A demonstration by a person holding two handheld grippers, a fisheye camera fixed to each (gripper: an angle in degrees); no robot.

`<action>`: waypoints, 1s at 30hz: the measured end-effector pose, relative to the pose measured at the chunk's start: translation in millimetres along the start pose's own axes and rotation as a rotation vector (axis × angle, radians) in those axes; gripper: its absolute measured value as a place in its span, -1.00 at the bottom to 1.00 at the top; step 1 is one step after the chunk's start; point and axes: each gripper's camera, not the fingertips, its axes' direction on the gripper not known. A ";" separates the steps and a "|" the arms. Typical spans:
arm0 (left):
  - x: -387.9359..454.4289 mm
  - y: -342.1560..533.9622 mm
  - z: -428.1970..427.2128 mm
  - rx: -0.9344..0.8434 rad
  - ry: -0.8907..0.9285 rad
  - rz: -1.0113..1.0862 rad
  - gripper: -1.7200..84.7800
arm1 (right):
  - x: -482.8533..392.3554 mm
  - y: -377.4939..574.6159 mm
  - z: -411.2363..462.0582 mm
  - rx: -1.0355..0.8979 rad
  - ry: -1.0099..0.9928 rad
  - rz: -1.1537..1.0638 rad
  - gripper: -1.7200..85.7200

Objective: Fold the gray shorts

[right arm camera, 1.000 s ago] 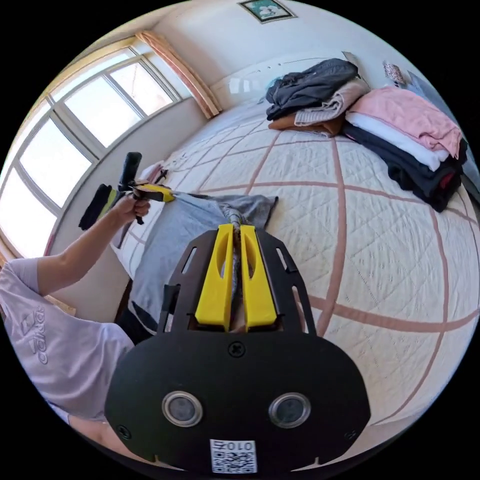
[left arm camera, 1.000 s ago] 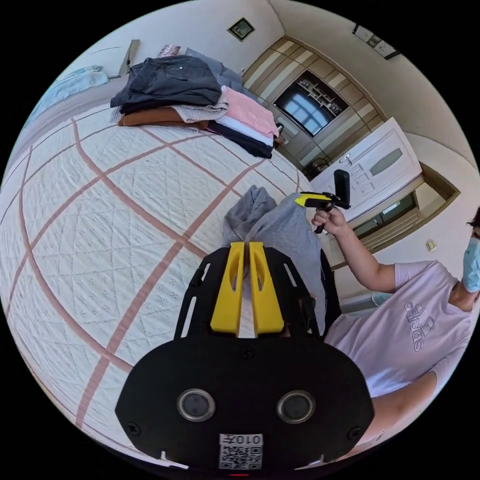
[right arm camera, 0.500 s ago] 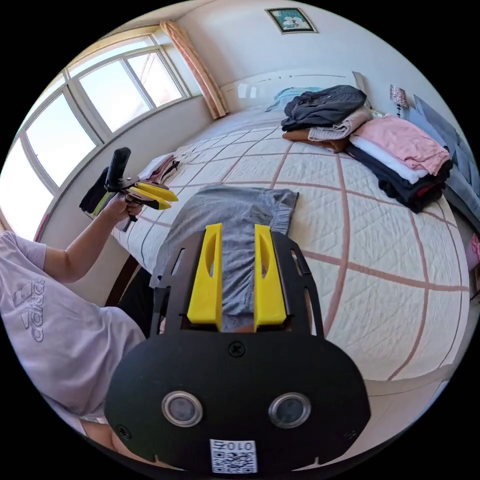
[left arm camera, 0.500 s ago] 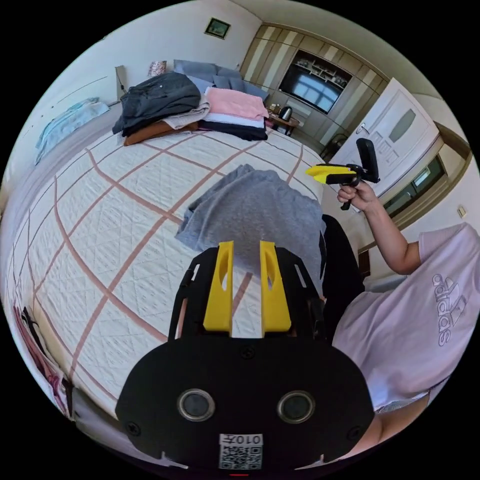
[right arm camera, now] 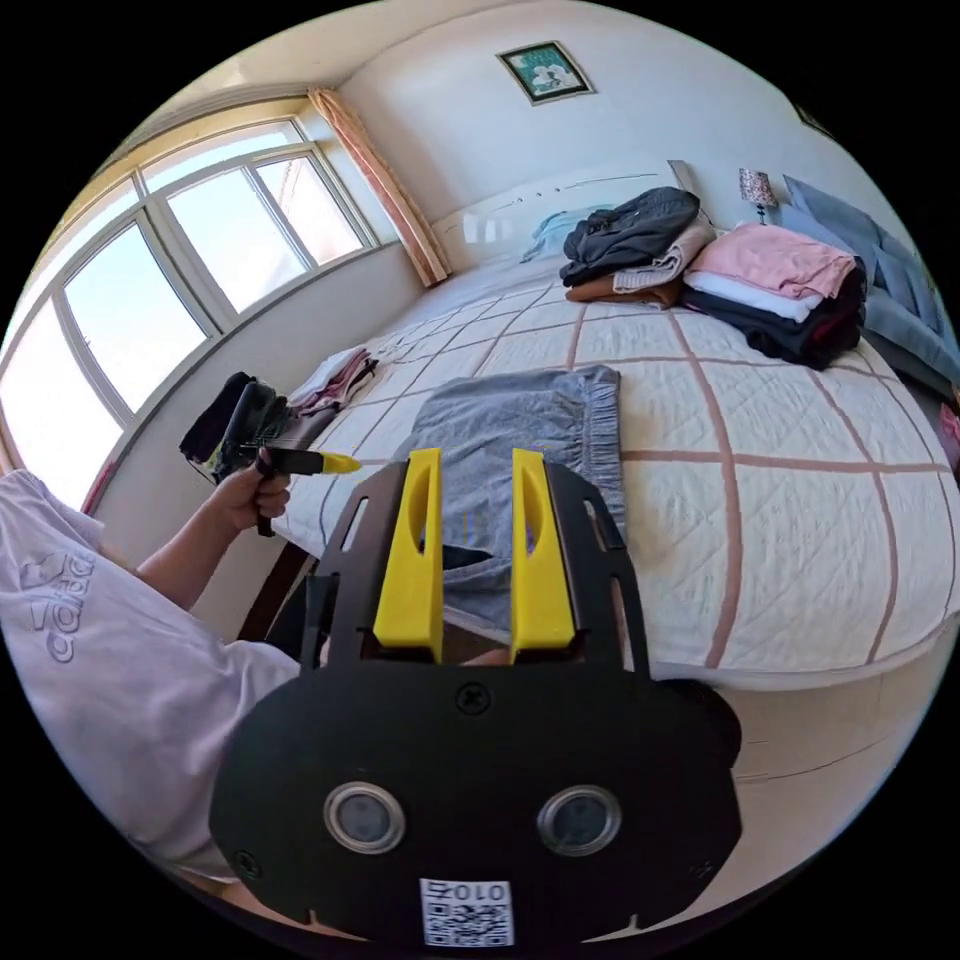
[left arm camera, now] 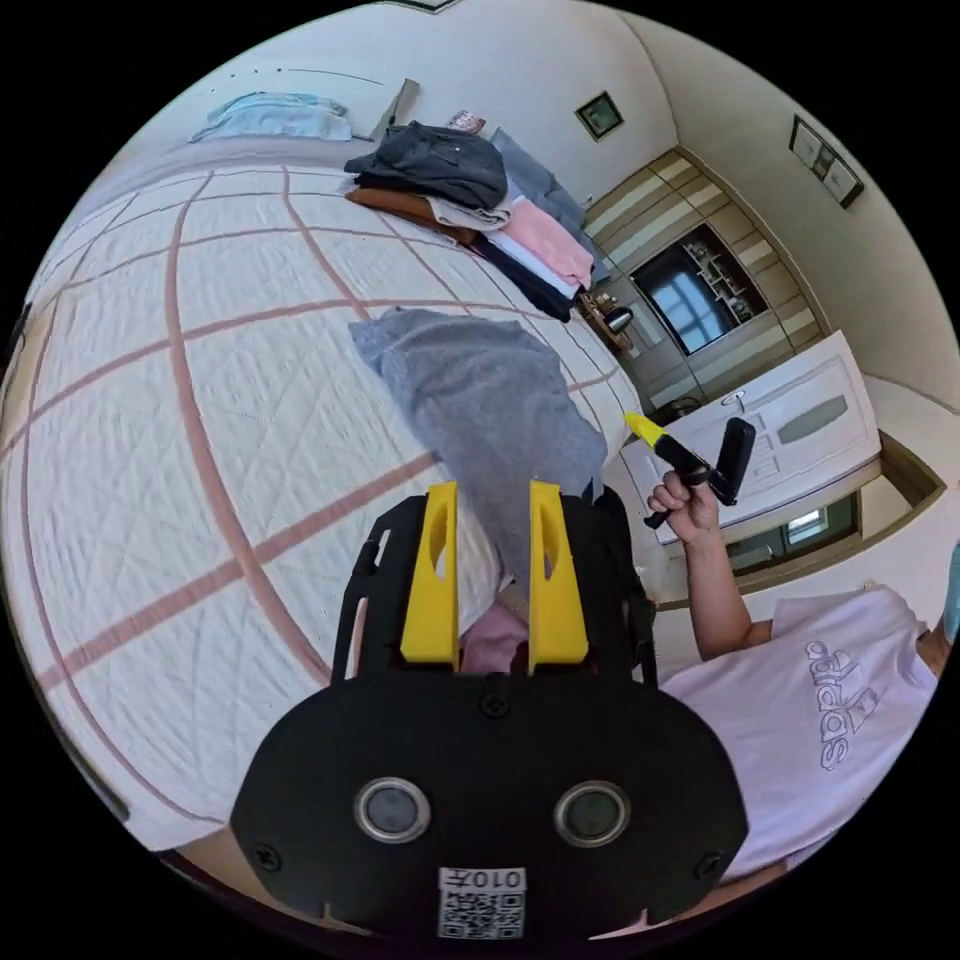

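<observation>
The gray shorts [left arm camera: 480, 390] [right arm camera: 520, 420] lie spread flat on the quilted bed [left arm camera: 200, 380] [right arm camera: 800, 480], waistband at the far end, lower part draped over the near edge. My left gripper [left arm camera: 490, 490] hovers open above that near part, nothing between its jaws; in the right gripper view it appears as the left gripper [right arm camera: 310, 462] in a hand beside the shorts. My right gripper [right arm camera: 477, 460] is also open and empty over the shorts' near half. In the left gripper view, the right gripper [left arm camera: 690, 460] is held off the bed's edge.
Two stacks of folded clothes [left arm camera: 470, 190] [right arm camera: 700, 260] sit at the far side of the bed. More garments [right arm camera: 330, 375] lie at the bed's window side. A white door [left arm camera: 780, 440] stands behind the person in a light T-shirt [right arm camera: 90, 650].
A second ago both grippers were shut on the lifted shorts. They have opened, the shorts now lie flat, and both grippers have drawn back toward the near edge.
</observation>
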 end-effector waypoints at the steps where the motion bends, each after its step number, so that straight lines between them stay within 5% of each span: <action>1: -1.5 22.6 11.2 -0.008 0.039 -0.031 -0.70 | -3.0 6.9 1.4 -0.004 -0.014 -0.001 -0.71; 10: -33.9 73.9 92.5 -0.086 0.189 -0.157 -0.70 | -8.5 62.4 16.9 -0.089 -0.121 0.009 -0.73; 15: -43.6 87.1 128.0 -0.121 0.342 -0.185 -0.73 | 19.4 83.9 40.6 -0.187 -0.407 0.126 -0.70; 24: -37.4 88.4 123.1 0.001 0.479 -0.137 -0.83 | 80.7 97.9 73.6 0.005 -0.847 0.457 -0.54; 30: -39.8 106.4 131.7 0.039 0.513 -0.135 -0.84 | 125.4 84.8 86.9 0.130 -0.889 0.650 -0.53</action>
